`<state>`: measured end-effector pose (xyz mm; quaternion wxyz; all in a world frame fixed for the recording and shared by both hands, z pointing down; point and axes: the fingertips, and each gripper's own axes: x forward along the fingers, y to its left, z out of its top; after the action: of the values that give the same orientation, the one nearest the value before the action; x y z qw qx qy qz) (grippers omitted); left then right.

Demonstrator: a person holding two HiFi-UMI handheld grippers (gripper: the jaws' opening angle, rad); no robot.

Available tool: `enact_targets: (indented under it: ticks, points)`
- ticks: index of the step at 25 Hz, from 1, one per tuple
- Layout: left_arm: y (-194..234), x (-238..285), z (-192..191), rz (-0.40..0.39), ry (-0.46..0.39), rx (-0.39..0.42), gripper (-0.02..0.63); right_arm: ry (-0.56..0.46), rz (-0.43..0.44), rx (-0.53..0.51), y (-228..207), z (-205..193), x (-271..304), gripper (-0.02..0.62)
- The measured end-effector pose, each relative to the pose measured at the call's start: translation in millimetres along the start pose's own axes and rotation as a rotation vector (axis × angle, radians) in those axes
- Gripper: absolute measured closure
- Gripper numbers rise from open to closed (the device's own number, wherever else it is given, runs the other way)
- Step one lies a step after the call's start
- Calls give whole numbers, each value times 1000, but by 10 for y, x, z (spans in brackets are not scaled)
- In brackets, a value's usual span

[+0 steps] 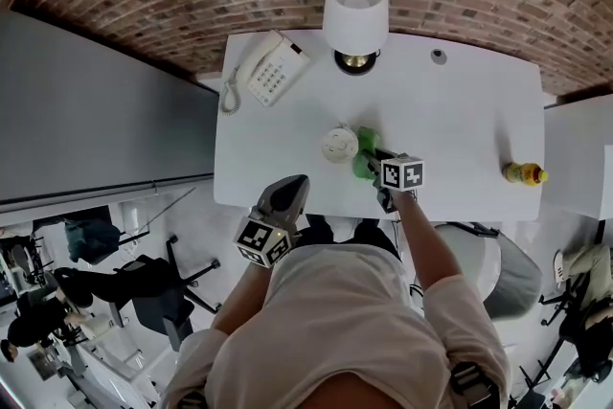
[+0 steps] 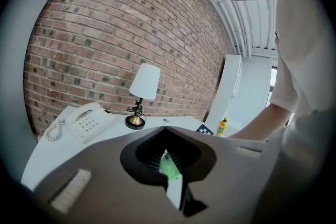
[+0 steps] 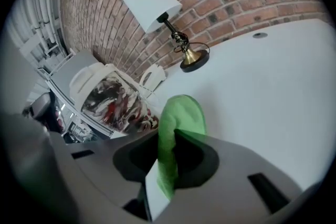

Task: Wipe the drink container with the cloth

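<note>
Clamps the right gripper [image 3: 172, 139] jaws shut on a fold of green cloth [image 3: 181, 113], its bulge just past the tips. Has the drink container [image 3: 113, 94] upright on the counter [image 3: 273, 86] just left of those jaws; contact unclear. Holds the left gripper [image 2: 166, 131] well back, jaws together on nothing. Risks toppling the unsteadied container with a sideways push, or slipping the cloth. Counts two grippers, one cloth, one container, one lamp [image 1: 355, 10], one telephone [image 1: 273, 67], one yellow bottle [image 1: 525, 173].

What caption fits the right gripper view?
The right tool clamps a green cloth beside the patterned cup; lamp behind on the white table.
</note>
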<state>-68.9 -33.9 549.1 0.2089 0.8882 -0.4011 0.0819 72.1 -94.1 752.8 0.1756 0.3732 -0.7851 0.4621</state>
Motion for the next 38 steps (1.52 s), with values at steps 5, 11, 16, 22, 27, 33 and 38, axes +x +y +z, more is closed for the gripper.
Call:
enact_targets:
  ticks: [5,11,16,22,27,33,38]
  points:
    - [59,-11,-30,-2,14,-6,600,4,-33,1,-4,7,118,526]
    - [116,13,-1,-4,15,-10,600,20,-15,7,35,-8,239,525]
    - [136,18,-10,-1,17,-13,600,16,1,39,40,-11,252,526]
    - [118,12,-22,-6,17,-13,600,-17,41,96,117,4,181,525]
    - [53,21,-24,-19,16,-8,600,-61,86,107,199,72,77,525]
    - [-59,26,-18,-35,4,0,600,-106,122,86,317,166,-81,525]
    - [-130,1,-17,-37,-7,7,600,-151,153,72,437,273,-230,525]
